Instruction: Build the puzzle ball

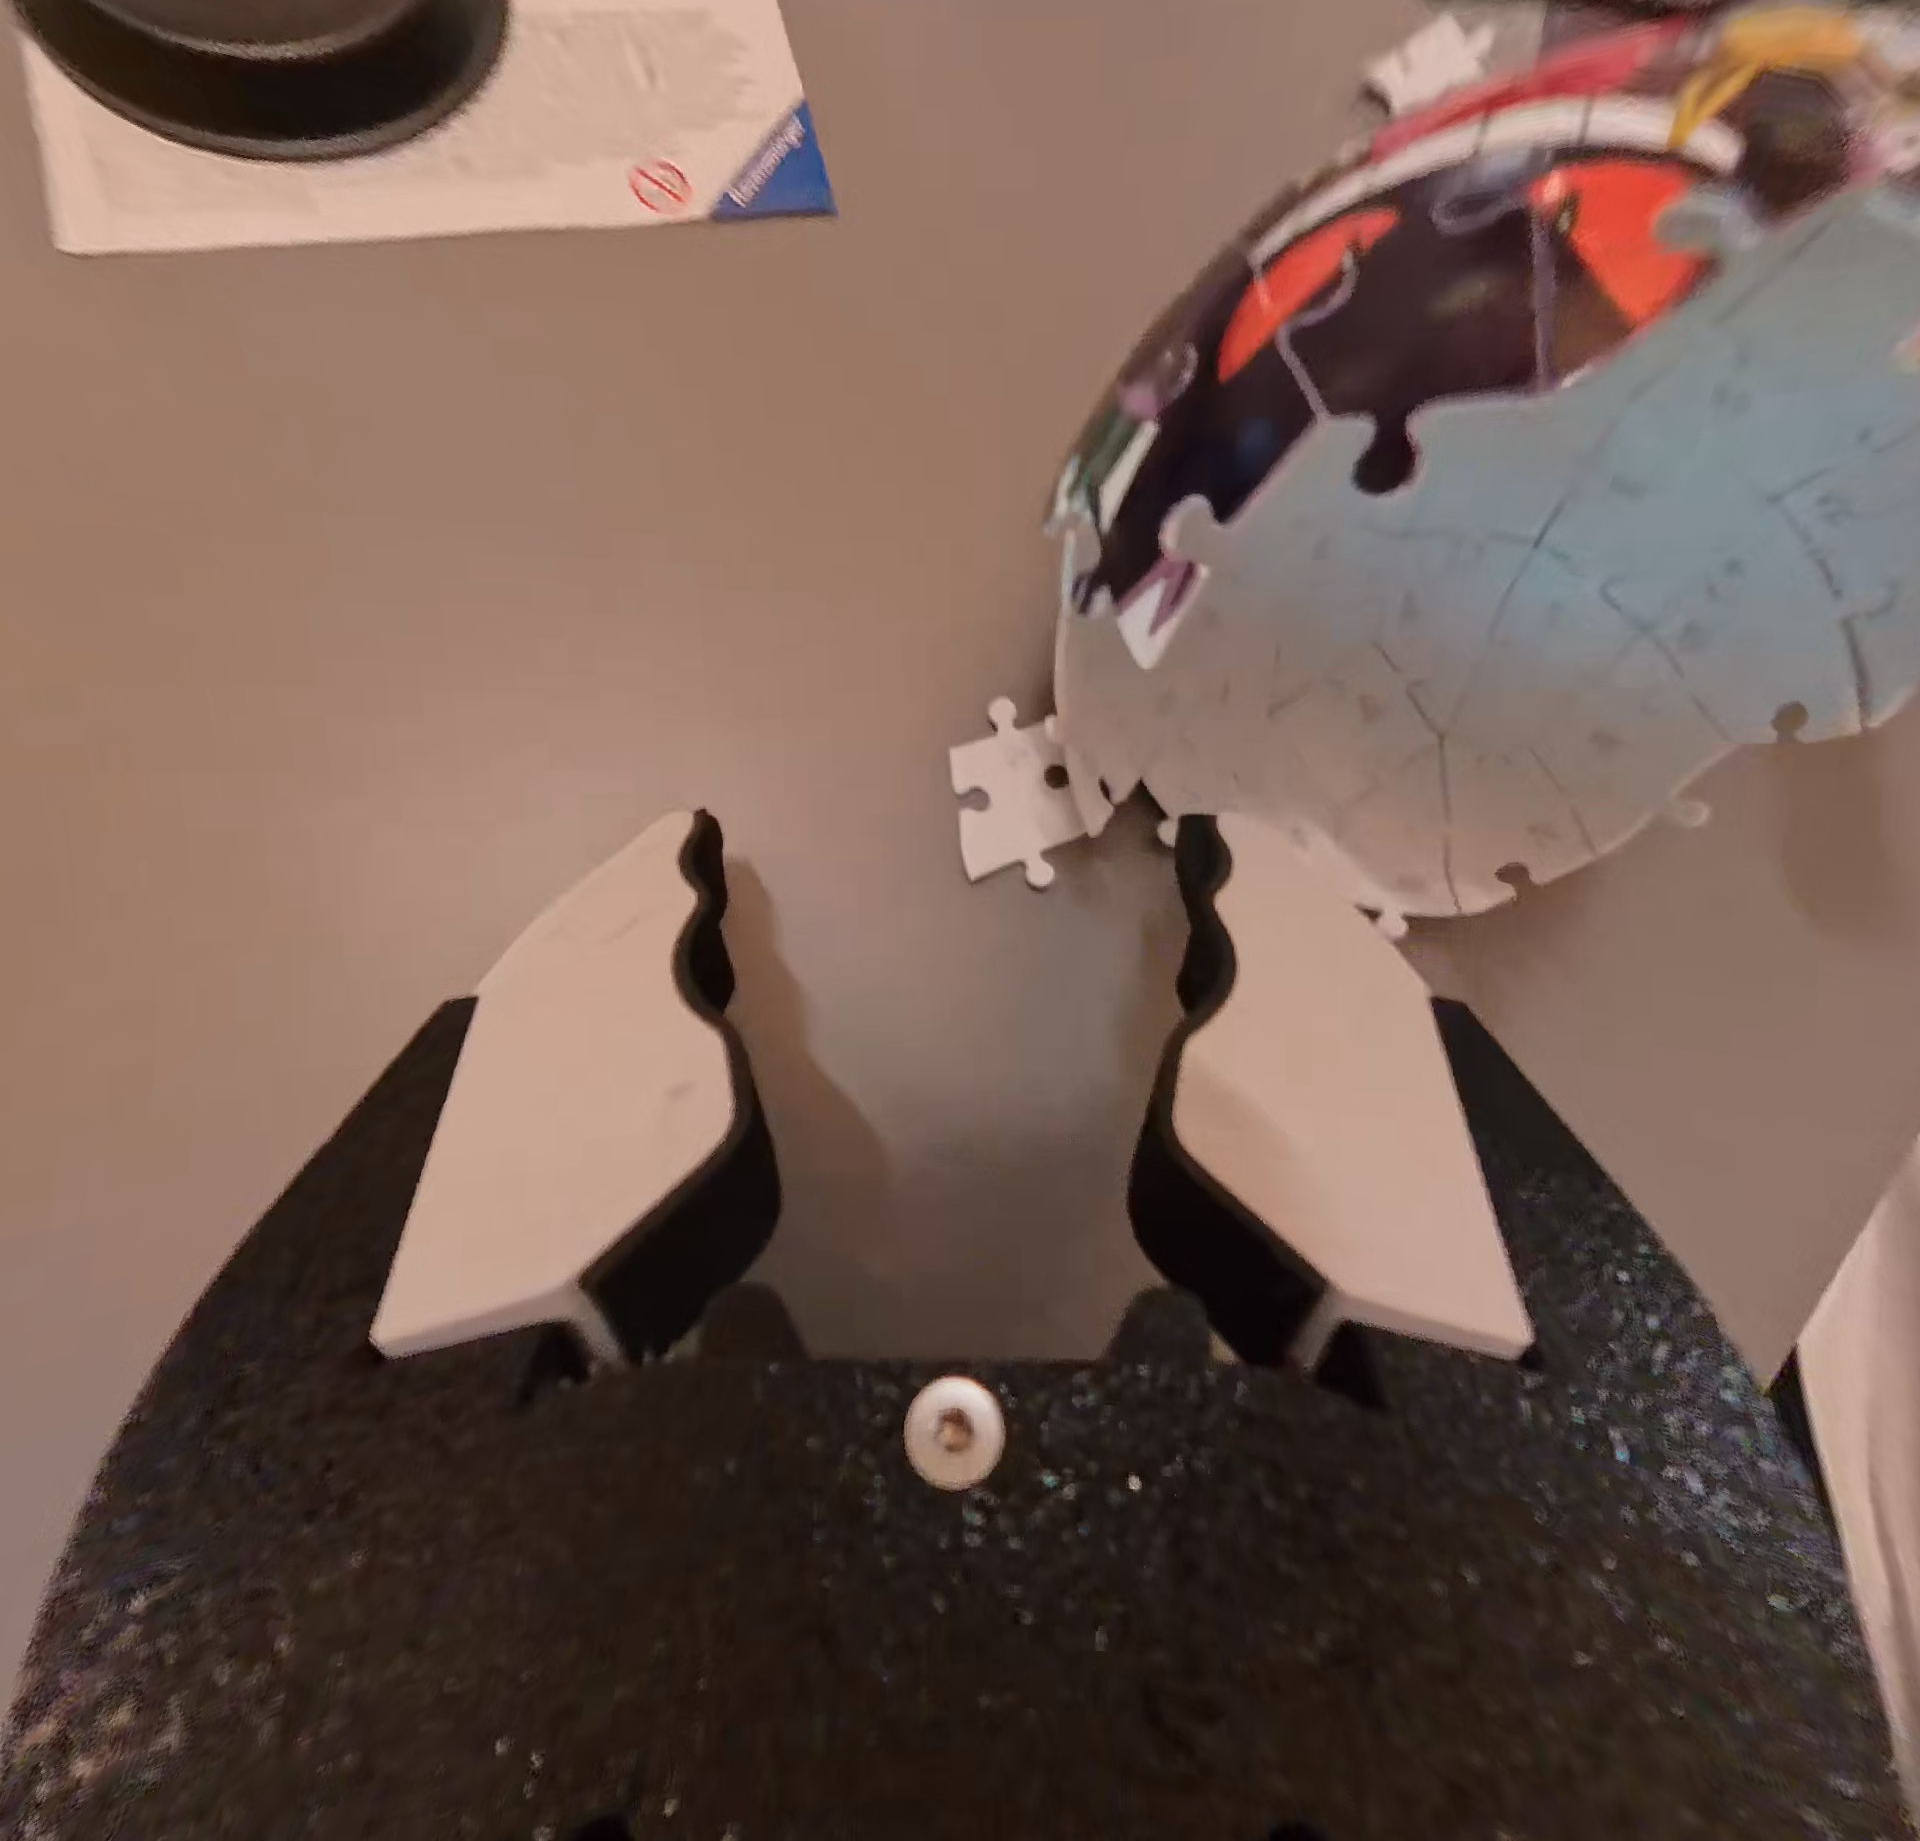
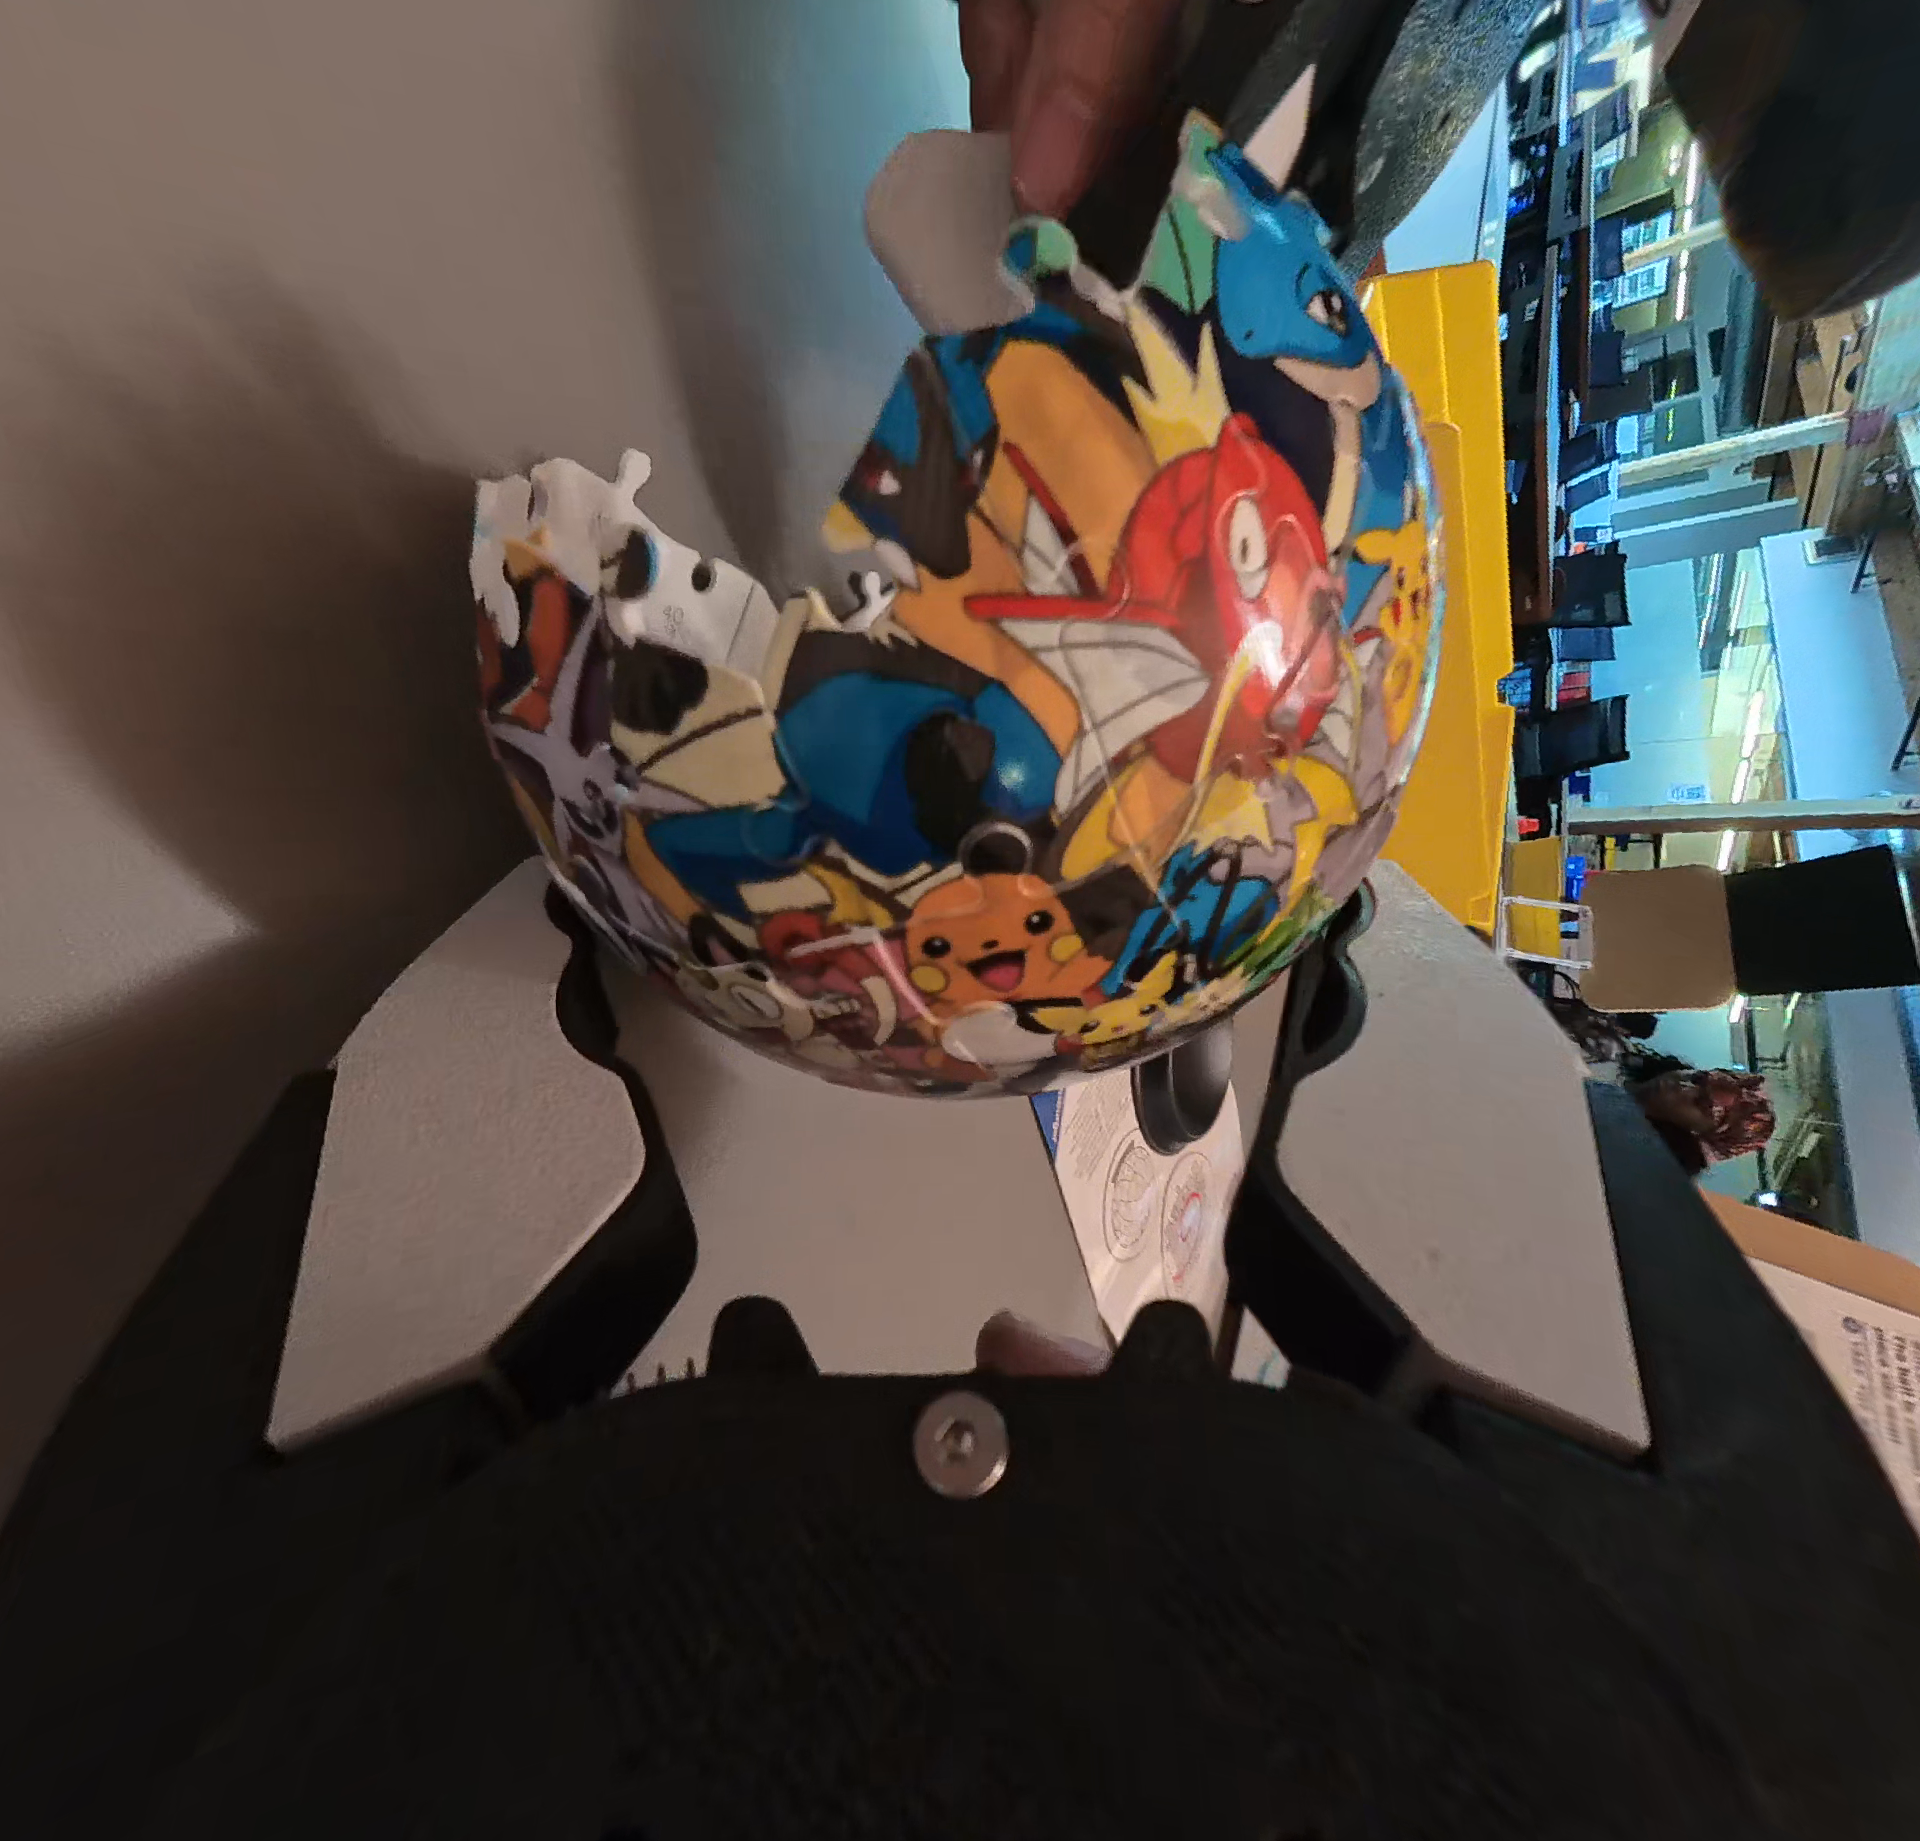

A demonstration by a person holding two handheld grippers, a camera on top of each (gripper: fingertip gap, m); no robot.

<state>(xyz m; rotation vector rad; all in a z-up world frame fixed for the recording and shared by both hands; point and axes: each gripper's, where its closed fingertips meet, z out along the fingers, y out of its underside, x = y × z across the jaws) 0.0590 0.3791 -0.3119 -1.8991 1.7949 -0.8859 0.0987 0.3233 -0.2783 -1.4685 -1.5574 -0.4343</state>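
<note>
**Shell in the right tongs, left tongs going for a loose piece**

Grey tabletop is carrying everything; in the right wrist view a cluttered workroom with a yellow bin is showing behind the ball.

Partly built puzzle ball, the largest item and the landmark here, is sitting between the fingers of the right gripper, which are closing on its lower sides and gripping it. The printed outside is facing that camera; the pale inner face is showing in the left wrist view. Its rim is ragged, so the sphere is well short of closed.

Left gripper is hovering spread apart and empty, just below-left of the ball. Its right fingertip is near the shell's lower edge.

White instruction sheet with a black ring stand on it is lying well apart, up-left of the ball.

Loose piece, pale side up, is lying at the ball's lower-left edge.

Step in hand, as I judge: fetching the next piece. Next move calls for centring the left fingers on that thin piece, pinching its edges, then matching tabs to the rim.
</note>
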